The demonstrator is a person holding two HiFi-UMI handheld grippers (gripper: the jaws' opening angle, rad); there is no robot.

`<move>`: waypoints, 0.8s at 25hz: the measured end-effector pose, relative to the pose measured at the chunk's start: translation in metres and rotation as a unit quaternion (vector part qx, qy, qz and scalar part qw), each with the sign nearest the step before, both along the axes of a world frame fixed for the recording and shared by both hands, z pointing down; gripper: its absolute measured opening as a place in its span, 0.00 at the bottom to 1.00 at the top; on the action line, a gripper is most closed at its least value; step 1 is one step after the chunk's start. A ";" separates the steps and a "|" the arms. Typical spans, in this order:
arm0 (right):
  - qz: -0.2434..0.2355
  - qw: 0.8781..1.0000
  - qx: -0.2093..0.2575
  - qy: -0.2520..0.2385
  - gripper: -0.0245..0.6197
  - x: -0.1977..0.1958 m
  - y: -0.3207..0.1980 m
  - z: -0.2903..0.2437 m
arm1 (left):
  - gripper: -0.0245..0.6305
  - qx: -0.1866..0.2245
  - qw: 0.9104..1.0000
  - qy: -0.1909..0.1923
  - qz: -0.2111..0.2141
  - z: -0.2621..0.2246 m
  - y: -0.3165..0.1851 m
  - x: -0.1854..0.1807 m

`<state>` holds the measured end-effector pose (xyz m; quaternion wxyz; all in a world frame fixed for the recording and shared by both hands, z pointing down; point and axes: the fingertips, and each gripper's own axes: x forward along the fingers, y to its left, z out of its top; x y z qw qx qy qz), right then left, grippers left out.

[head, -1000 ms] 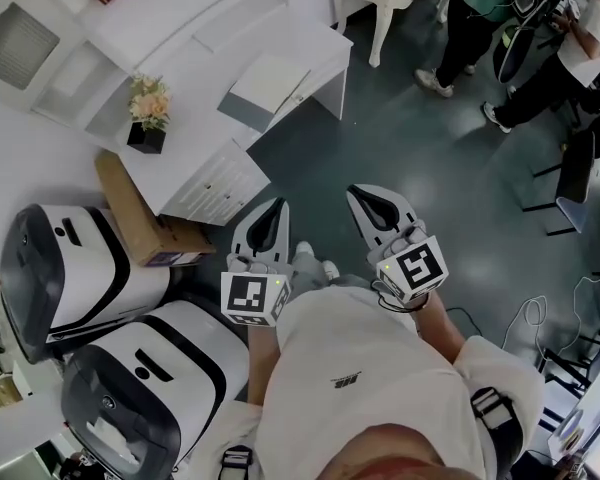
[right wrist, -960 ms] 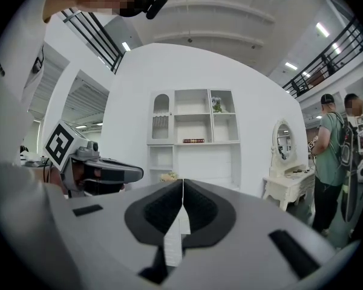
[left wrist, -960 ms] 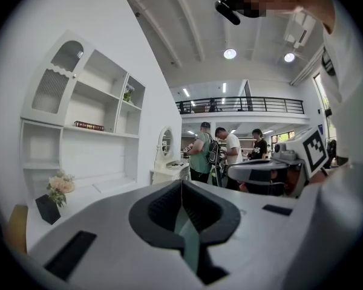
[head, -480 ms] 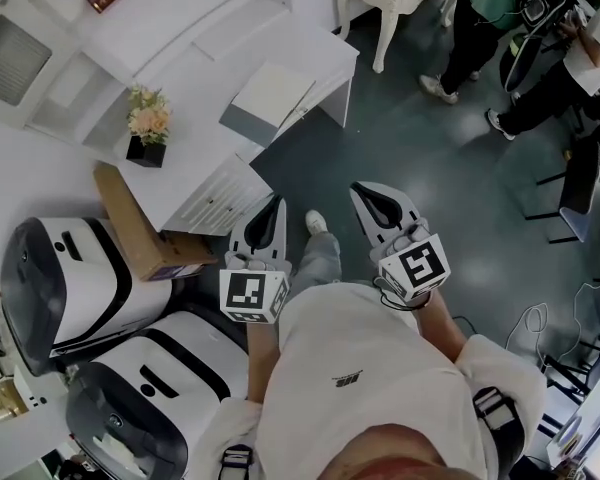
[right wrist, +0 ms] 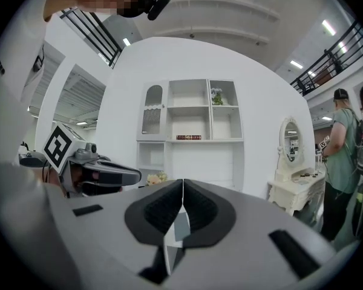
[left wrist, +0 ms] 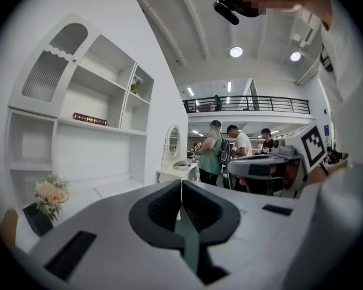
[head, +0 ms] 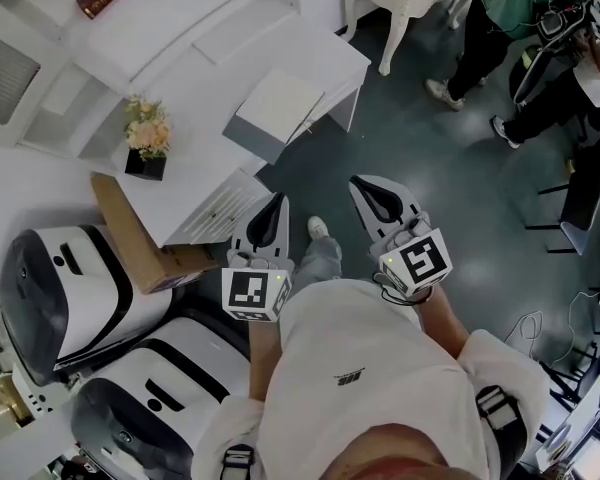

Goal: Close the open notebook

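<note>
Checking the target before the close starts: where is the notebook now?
Head view, upper centre: the notebook lies on the white desk near its front edge, right of the potted flowers and ahead of the left gripper, untouched.

Over the last second my head view has carried forward. The white desk (head: pixel 315 53) and the white-paged notebook with a grey edge (head: pixel 280 113) have slid toward 5 o'clock in the frame, so the notebook now lies closer to the tip of the left gripper (head: pixel 279 200), at its 12 o'clock. The person's white shoe (head: pixel 318 228) has swung out toward 12 o'clock on an extended leg, and the white, black-banded machines (head: pixel 70 288) at 8 o'clock have dropped lower, the nearer one now cut by the bottom edge.
</note>
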<state>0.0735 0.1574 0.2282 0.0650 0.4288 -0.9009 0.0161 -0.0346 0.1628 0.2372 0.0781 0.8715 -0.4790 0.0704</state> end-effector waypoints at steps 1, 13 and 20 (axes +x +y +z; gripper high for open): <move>0.000 1.000 -0.002 0.001 0.03 -0.001 -0.008 0.001 | 0.04 -0.001 1.000 0.000 0.000 0.001 -0.008 0.000; -0.025 0.999 -0.017 0.015 0.03 -0.021 -0.102 0.018 | 0.04 -0.008 0.999 0.003 -0.035 0.012 -0.095 -0.021; -0.039 0.999 -0.020 0.013 0.03 -0.037 -0.142 0.024 | 0.04 -0.013 0.998 0.006 -0.056 0.022 -0.135 -0.036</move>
